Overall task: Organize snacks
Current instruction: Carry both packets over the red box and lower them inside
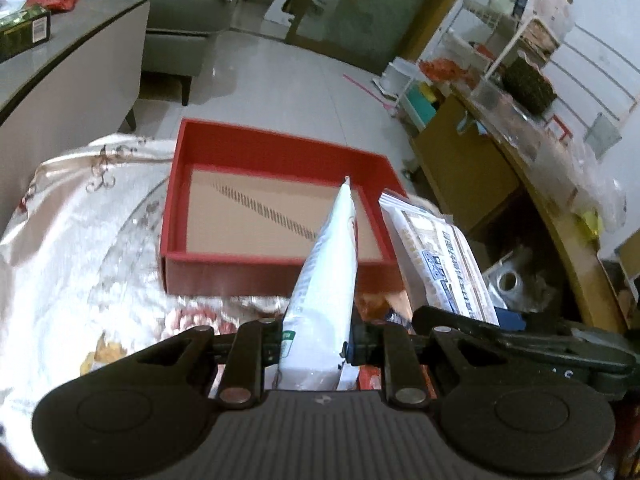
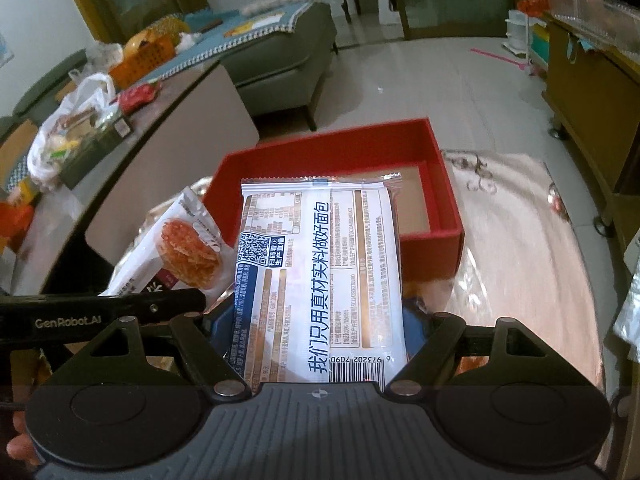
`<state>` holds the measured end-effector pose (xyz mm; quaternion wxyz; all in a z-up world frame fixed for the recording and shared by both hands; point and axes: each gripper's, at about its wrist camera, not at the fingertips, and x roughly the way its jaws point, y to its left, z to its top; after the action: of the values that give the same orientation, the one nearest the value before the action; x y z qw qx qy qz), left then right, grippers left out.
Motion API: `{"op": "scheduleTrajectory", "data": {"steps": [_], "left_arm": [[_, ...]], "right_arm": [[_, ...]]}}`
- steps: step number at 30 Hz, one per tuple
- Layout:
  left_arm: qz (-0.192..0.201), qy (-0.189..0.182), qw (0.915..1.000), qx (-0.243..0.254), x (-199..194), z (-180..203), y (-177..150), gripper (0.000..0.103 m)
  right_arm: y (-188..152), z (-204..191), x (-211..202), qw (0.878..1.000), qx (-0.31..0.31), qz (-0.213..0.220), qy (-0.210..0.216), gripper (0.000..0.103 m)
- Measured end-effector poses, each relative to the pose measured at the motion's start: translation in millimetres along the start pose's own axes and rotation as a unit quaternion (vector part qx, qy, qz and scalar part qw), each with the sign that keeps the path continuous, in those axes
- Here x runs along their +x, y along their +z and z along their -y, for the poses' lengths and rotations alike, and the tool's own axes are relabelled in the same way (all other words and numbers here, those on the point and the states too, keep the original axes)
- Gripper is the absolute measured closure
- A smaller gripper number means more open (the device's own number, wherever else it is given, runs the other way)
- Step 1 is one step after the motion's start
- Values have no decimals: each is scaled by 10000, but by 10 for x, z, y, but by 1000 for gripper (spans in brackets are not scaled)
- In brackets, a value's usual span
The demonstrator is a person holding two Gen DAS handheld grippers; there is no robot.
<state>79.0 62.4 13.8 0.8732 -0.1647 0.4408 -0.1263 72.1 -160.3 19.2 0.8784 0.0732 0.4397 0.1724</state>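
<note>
An open red box (image 1: 280,268) with a bare cardboard floor sits on a table with a shiny floral cloth (image 1: 80,240). My left gripper (image 1: 316,344) is shut on a thin white snack packet (image 1: 328,264), held edge-on just before the box's near wall. The right wrist view shows that packet's printed orange crisp (image 2: 188,248). My right gripper (image 2: 320,320) is shut across a wide blue-and-white bread packet (image 2: 320,272), held flat over the near edge of the red box (image 2: 340,156). The bread packet (image 1: 440,256) hangs right of the white one.
More snack packets lie on the cloth under the grippers. A grey side table (image 2: 180,120) at the left carries a plastic bag and boxes. A green sofa (image 2: 288,52) stands behind it. A wooden cabinet (image 1: 472,168) and cluttered shelves line the right.
</note>
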Motion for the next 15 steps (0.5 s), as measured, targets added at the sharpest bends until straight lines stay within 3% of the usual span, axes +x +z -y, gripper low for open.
{"op": "scheduleTrajectory", "data": {"steps": [15], "left_arm": [[503,284,9982,-132,297,11,505,88]], "right_arm": [[479,-33,289,9996,-18,285,-83,21]]}}
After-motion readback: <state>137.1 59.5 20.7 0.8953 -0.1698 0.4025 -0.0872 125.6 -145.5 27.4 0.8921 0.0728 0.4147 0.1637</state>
